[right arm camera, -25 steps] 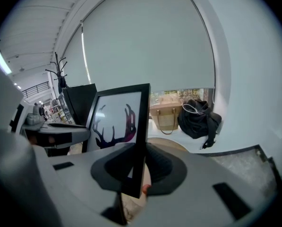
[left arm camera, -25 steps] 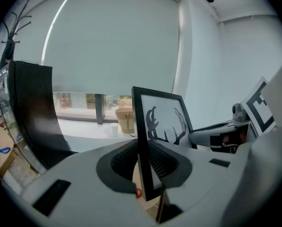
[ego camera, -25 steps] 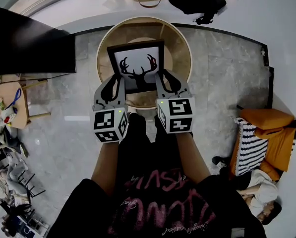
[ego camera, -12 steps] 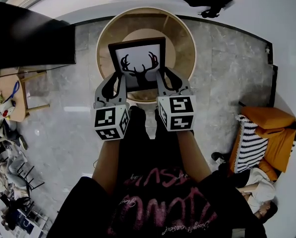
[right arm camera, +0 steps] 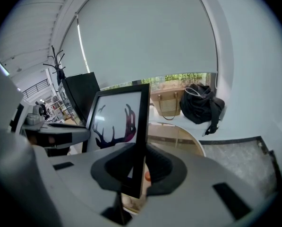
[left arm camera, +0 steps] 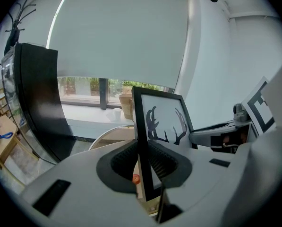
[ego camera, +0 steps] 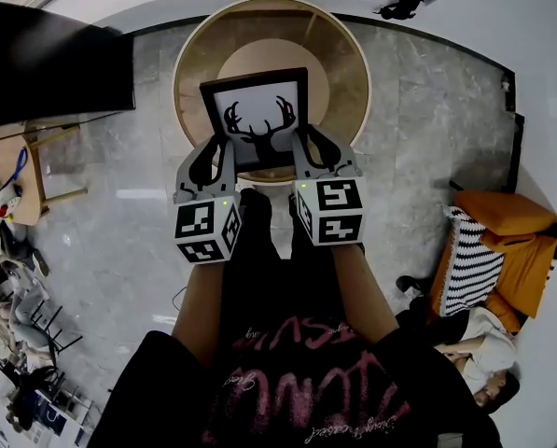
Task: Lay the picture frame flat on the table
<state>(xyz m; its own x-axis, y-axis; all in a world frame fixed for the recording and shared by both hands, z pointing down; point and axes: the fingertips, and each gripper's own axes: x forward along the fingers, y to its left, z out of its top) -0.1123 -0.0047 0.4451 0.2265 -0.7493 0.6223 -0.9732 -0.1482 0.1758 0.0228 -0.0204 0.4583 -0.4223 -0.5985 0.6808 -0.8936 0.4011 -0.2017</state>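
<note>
Held near upright at upper centre, over the round wooden table [ego camera: 345, 59]: a black rectangular picture frame with an antler print [ego camera: 257, 119]. Clamped at its left edge by the left gripper [ego camera: 220, 161] and at its right edge by the right gripper [ego camera: 308, 155]. Not yet laid flat; tilting down, setting on the tabletop and releasing judged as left to do.

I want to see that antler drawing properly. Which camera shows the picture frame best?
The head view: the whole picture frame faces the camera, its antlers complete. The left gripper view and right gripper view each look along one side edge, so the picture appears slanted, its lower part hidden.
</note>
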